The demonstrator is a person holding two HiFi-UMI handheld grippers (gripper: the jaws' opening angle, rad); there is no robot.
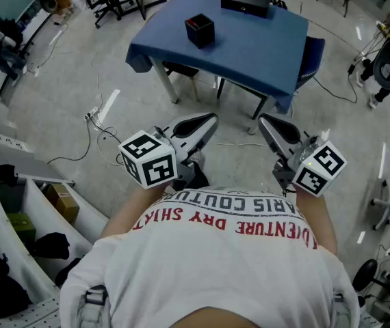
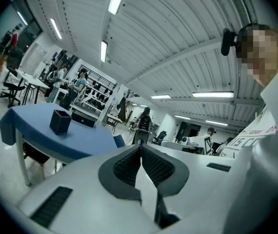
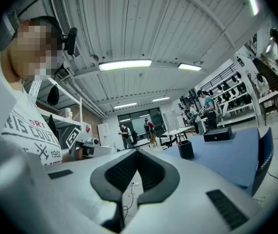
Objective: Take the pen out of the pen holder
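left gripper (image 2: 140, 147): I am holding it close to my chest, its jaws pressing tip to tip with nothing between them.
right gripper (image 3: 138, 152): I am keeping it beside the left one, its jaws meeting the same way and empty.
floor (image 1: 113, 67): grey, lying between me and the table.
table (image 1: 263, 46): blue-covered, standing well ahead of both grippers.
pen holder (image 1: 200, 30): black and square, standing upright on the table's left part, far from either gripper. Something red is showing at its mouth, but I cannot tell whether it is the pen.
black box (image 1: 246, 3): lying at the table's far edge, beyond the holder.
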